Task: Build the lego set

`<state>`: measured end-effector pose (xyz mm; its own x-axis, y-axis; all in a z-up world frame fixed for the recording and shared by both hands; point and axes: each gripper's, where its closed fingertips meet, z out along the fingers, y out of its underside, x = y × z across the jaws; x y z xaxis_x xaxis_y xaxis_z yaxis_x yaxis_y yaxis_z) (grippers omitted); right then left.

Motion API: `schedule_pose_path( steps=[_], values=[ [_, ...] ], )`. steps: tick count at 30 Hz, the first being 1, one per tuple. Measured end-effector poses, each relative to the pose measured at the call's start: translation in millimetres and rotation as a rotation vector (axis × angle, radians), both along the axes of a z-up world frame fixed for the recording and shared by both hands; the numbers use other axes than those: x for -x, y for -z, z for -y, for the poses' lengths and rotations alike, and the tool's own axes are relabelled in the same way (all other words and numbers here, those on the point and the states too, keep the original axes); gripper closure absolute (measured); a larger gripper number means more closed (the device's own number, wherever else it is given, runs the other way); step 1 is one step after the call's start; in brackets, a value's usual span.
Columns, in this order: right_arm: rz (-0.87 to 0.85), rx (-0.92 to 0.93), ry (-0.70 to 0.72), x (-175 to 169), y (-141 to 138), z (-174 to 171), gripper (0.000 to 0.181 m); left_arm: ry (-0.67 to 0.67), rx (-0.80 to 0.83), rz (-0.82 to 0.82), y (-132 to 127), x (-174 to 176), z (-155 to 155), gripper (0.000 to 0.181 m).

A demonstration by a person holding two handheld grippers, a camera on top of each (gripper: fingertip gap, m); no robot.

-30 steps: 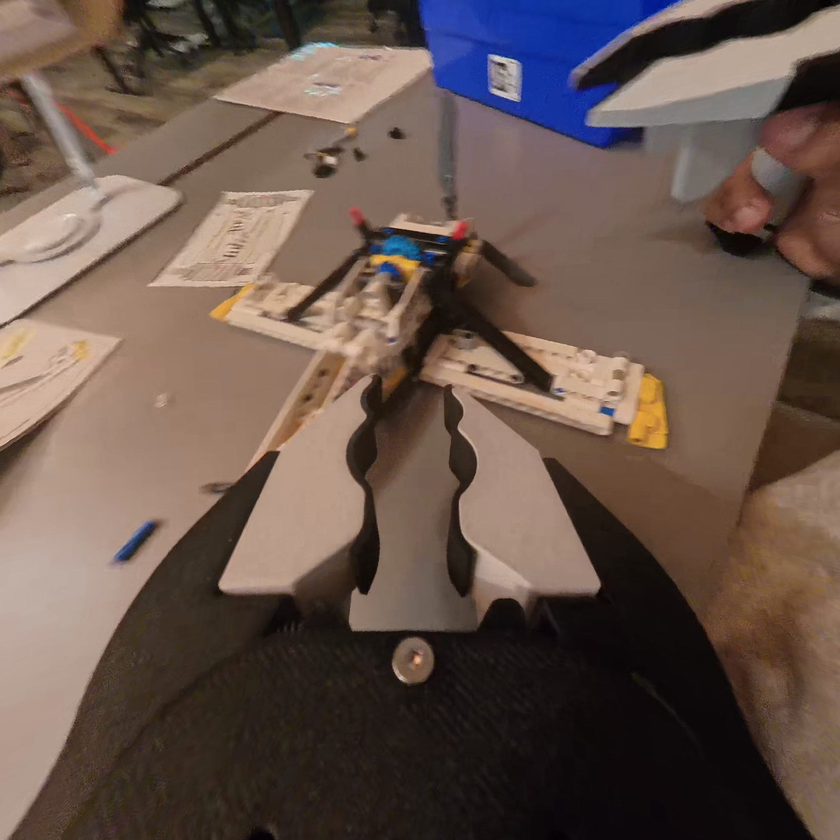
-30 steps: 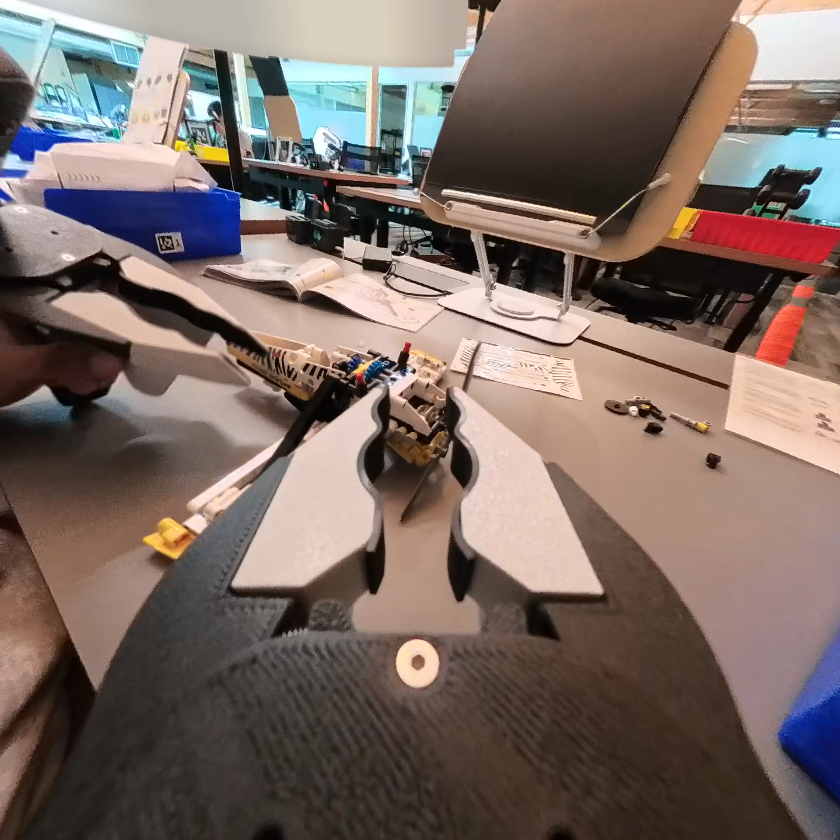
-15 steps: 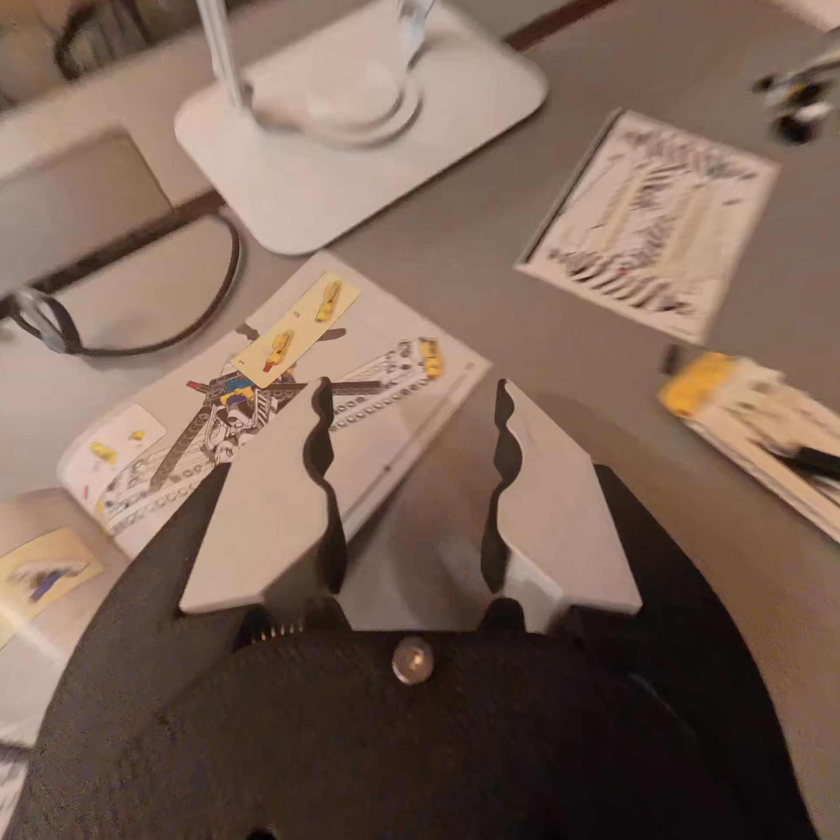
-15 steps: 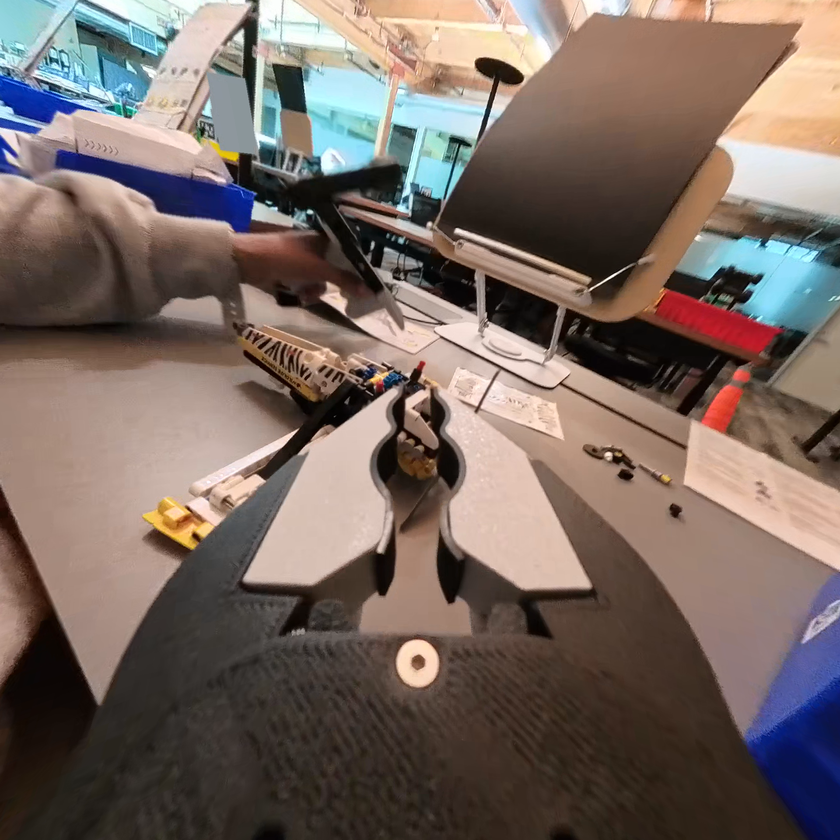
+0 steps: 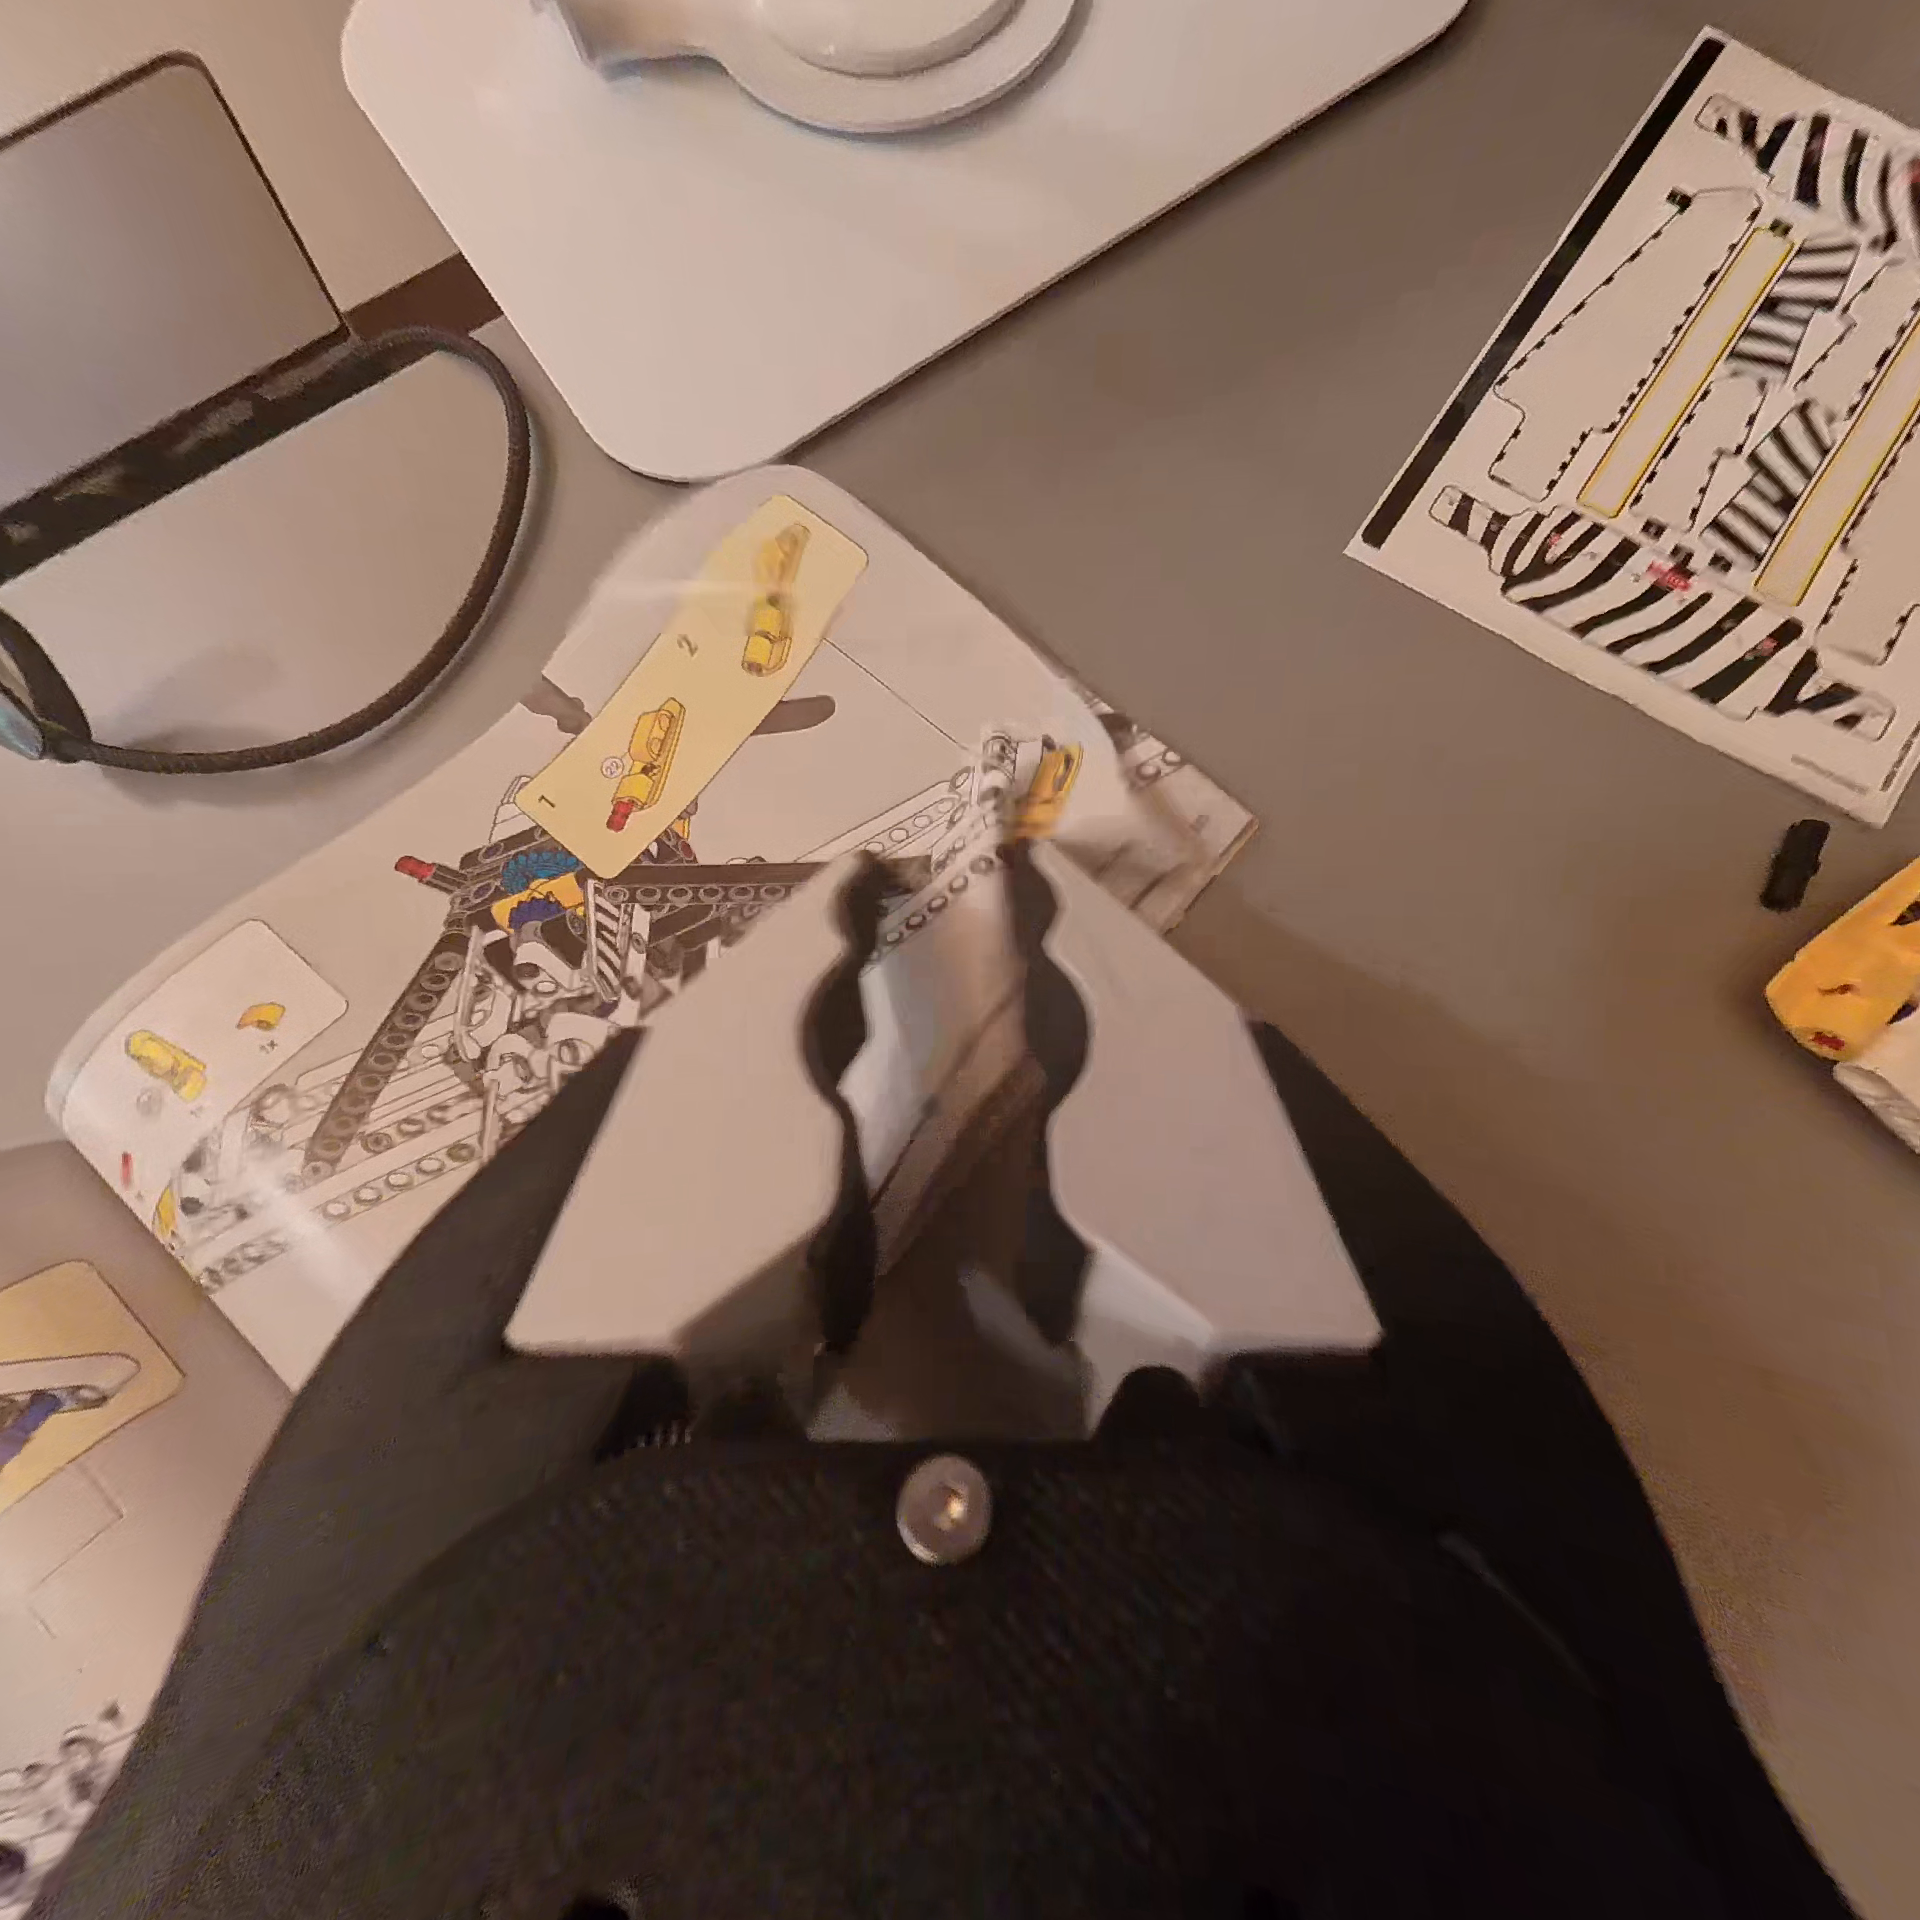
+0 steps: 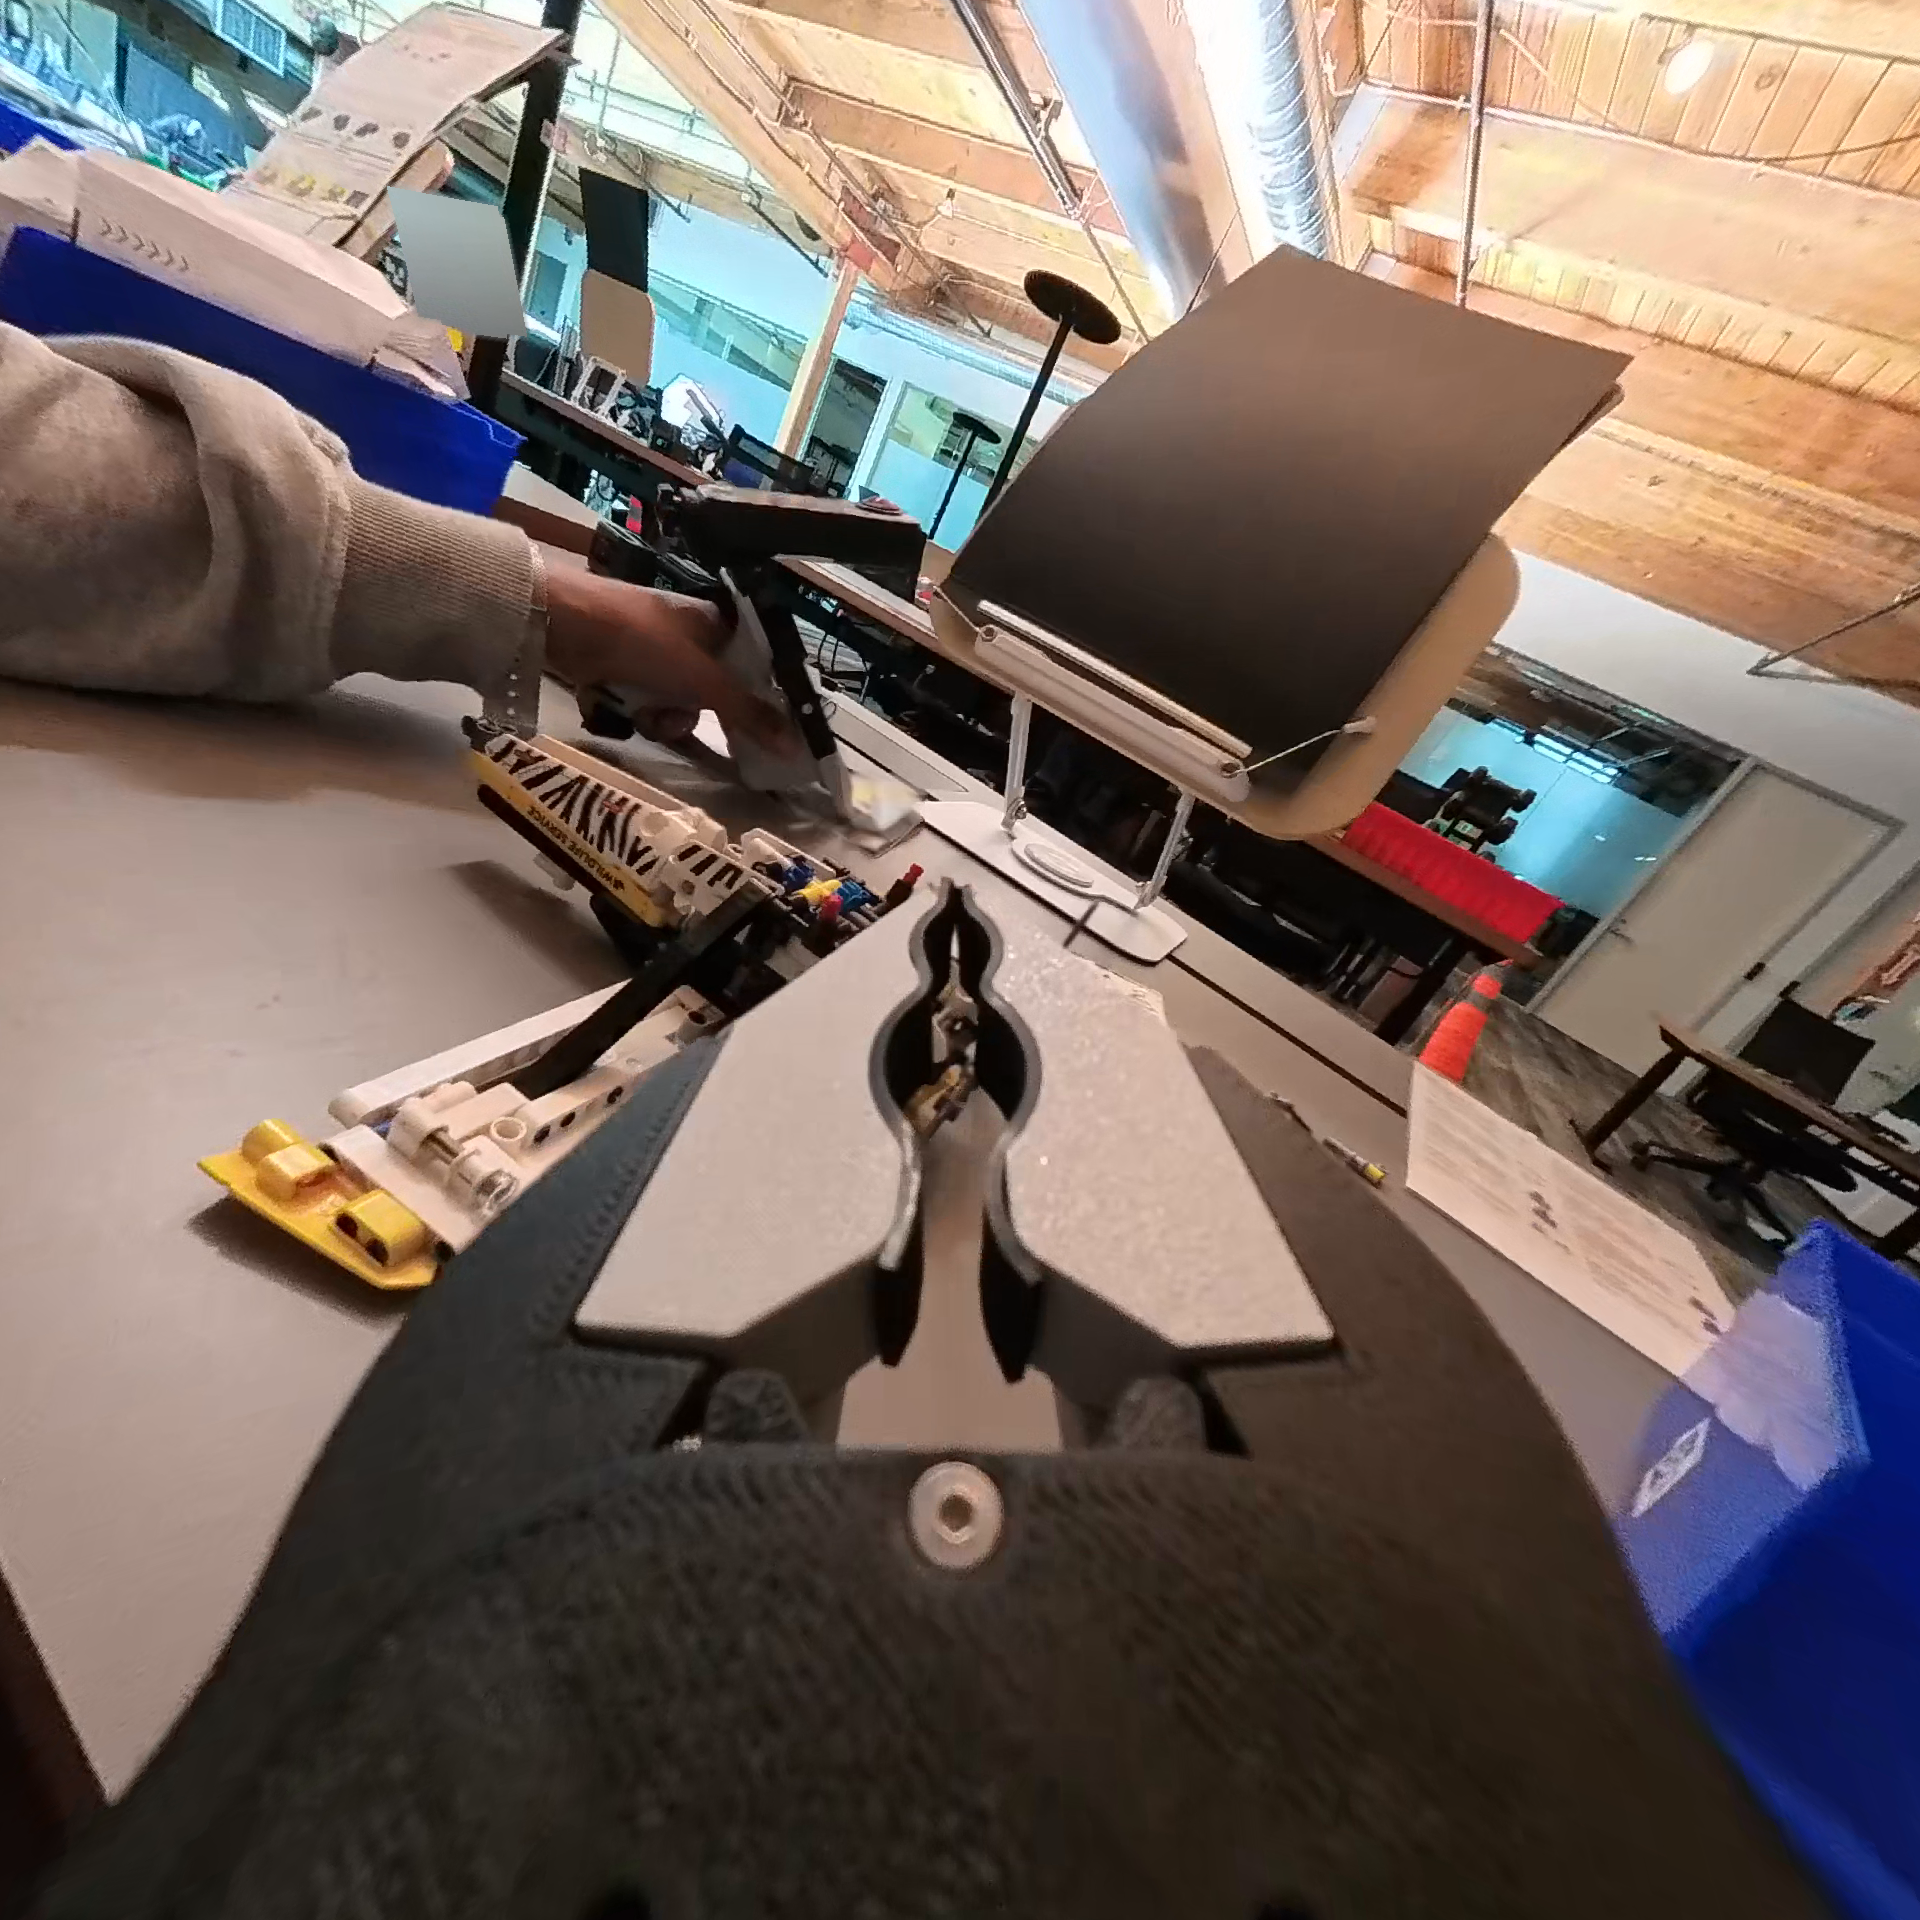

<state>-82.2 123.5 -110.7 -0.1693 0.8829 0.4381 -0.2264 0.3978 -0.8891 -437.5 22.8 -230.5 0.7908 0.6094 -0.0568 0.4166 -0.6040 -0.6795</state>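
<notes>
The lego model (image 6: 623,831), a zebra-striped body with white beams and a yellow-tipped wing (image 6: 343,1195), lies on the grey table. My right gripper (image 6: 951,904) is shut on a yellow and white part of the model's near end. My left gripper (image 5: 945,868) hovers low over the open instruction booklet (image 5: 623,935), its jaws a narrow gap apart at the page's right edge. It also shows in the right wrist view (image 6: 836,779), tips down at the booklet behind the model. A yellow corner of the model (image 5: 1849,987) shows at the left wrist view's right edge.
A sticker sheet (image 5: 1662,416) and a small black piece (image 5: 1792,878) lie right of the booklet. A white stand base (image 5: 831,260) and a black cable (image 5: 416,675) lie beyond it. The stand's dark board (image 6: 1247,520), blue bins (image 6: 1787,1455), a paper sheet (image 6: 1538,1195) and a sleeved arm (image 6: 156,520) are around. There is about 40 centimetres between the tips of the two grippers.
My left gripper swung from the model to the booklet, opened wide, then narrowed over the page. My right gripper closed onto the model's near end.
</notes>
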Motion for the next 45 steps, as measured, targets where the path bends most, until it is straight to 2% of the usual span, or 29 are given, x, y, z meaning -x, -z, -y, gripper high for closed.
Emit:
schedule_pose_path(
  steps=[2, 6, 8, 11, 13, 15, 17, 19, 21, 22, 23, 25, 27, 30, 32, 35, 40, 45],
  values=[
    [-0.008, -0.021, 0.005, 0, 1, 1, 0.181, 0.007, 0.040, -0.051, 0, 2, 3, 0.177],
    [-0.019, -0.063, 0.012, 0, 2, 5, 0.181, 0.037, 0.041, -0.080, -6, -4, 4, 0.179],
    [-0.029, -0.082, 0.018, -1, 3, 6, 0.181, 0.043, -0.048, -0.111, -26, -7, 4, 0.180],
    [-0.043, -0.104, 0.026, -1, 3, 7, 0.181, 0.001, -0.225, -0.190, -78, -1, 21, 0.180],
    [-0.050, -0.109, 0.029, -2, 3, 7, 0.181, -0.062, -0.317, -0.227, -108, 9, 49, 0.180],
    [-0.056, -0.102, 0.042, -1, 1, 5, 0.181, -0.139, -0.368, -0.216, -118, 19, 88, 0.180],
    [-0.066, -0.085, 0.070, -1, -1, 0, 0.181, -0.260, -0.383, -0.204, -110, 32, 137, 0.181],
    [-0.076, -0.064, 0.087, -1, -4, -4, 0.181, -0.397, -0.357, -0.219, -89, 44, 190, 0.176],
    [-0.084, -0.043, 0.096, -2, -6, -7, 0.181, -0.535, -0.338, -0.182, -71, 51, 237, 0.159],
    [-0.087, -0.033, 0.098, -2, -7, -9, 0.181, -0.580, -0.377, -0.153, -70, 52, 253, 0.149],
    [-0.090, -0.024, 0.099, -2, -8, -10, 0.181, -0.622, -0.458, -0.145, -76, 53, 266, 0.138],
    [-0.105, -0.007, 0.103, -4, -10, -12, 0.181, -0.679, -0.673, -0.201, -106, 53, 286, 0.117],
    [-0.118, 0.007, 0.104, -6, -13, -14, 0.181, -0.694, -0.803, -0.303, -133, 48, 301, 0.116],
    [-0.123, 0.016, 0.103, -7, -13, -15, 0.181, -0.724, -0.819, -0.489, -157, 40, 315, 0.117],
    [-0.124, 0.010, 0.100, -7, -13, -14, 0.181, -0.715, -0.796, -0.571, -168, 35, 313, 0.120],
    [-0.120, -0.005, 0.100, -6, -12, -12, 0.181, -0.674, -0.734, -0.540, -159, 39, 299, 0.121],
    [-0.118, -0.012, 0.098, -6, -11, -11, 0.181, -0.578, -0.730, -0.461, -143, 43, 270, 0.126],
    [-0.122, 0.005, 0.097, -7, -13, -13, 0.181, -0.515, -0.639, -0.428, -131, 43, 247, 0.139]
  ],
)
